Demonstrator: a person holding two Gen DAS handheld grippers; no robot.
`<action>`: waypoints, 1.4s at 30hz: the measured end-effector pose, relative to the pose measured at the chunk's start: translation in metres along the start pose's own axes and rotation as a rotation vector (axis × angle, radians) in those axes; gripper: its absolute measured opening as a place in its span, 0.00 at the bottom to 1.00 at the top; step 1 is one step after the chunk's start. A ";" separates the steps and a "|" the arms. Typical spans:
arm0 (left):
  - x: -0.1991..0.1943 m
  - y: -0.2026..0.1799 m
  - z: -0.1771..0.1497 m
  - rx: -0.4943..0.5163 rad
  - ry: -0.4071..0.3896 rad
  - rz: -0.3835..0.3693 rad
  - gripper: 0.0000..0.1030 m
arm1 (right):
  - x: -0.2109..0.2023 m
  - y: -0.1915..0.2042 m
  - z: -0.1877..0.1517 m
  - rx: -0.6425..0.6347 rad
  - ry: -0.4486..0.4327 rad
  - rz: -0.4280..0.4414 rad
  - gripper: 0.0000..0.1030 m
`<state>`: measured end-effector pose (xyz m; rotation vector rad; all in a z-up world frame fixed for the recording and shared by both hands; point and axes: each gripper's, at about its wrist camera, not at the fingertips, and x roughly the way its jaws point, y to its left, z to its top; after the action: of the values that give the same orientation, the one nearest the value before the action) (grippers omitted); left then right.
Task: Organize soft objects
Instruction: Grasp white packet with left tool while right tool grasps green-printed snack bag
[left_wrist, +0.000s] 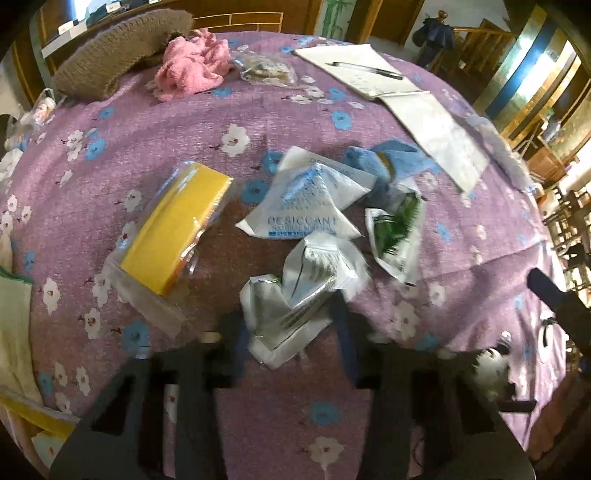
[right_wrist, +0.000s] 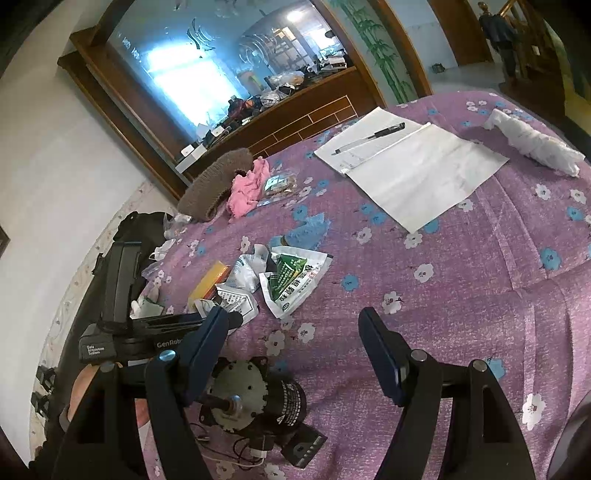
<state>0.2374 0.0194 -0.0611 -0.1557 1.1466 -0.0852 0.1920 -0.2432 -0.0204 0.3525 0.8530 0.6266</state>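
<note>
- Crumpled silver-white packet (left_wrist: 295, 306) lies on the purple flowered cloth (left_wrist: 147, 122) of the counter, at the near end of a heap of sachets.
- Left tool (left_wrist: 291, 328): jaws narrowed on that packet, pads against both its sides.
- Just beyond: desiccant sachet (left_wrist: 306, 206), green-printed packet (left_wrist: 397, 229), blue cloth (left_wrist: 380, 158); yellow sponge (left_wrist: 177, 229) to the left.
- Right tool (right_wrist: 295, 328): jaws wide apart, holding nothing, above the cloth.
- Small motor (right_wrist: 255, 398) under it.

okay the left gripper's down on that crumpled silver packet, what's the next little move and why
Probably lift it slightly. The left hand-held gripper has its jaws pinched on the crumpled silver packet, which overlaps the desiccant packet; a small rise would show whether the grip holds alone.
</note>
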 end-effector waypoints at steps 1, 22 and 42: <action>-0.003 0.000 -0.001 -0.005 -0.003 -0.016 0.14 | 0.001 0.000 0.000 0.002 0.002 0.003 0.71; -0.127 0.032 -0.137 -0.199 -0.170 -0.262 0.14 | 0.101 -0.008 0.055 0.068 0.253 -0.054 0.70; -0.137 0.031 -0.162 -0.228 -0.181 -0.288 0.14 | 0.086 0.008 0.050 -0.047 0.217 -0.128 0.04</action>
<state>0.0337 0.0577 -0.0084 -0.5209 0.9450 -0.1914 0.2713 -0.1840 -0.0363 0.1870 1.0580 0.5708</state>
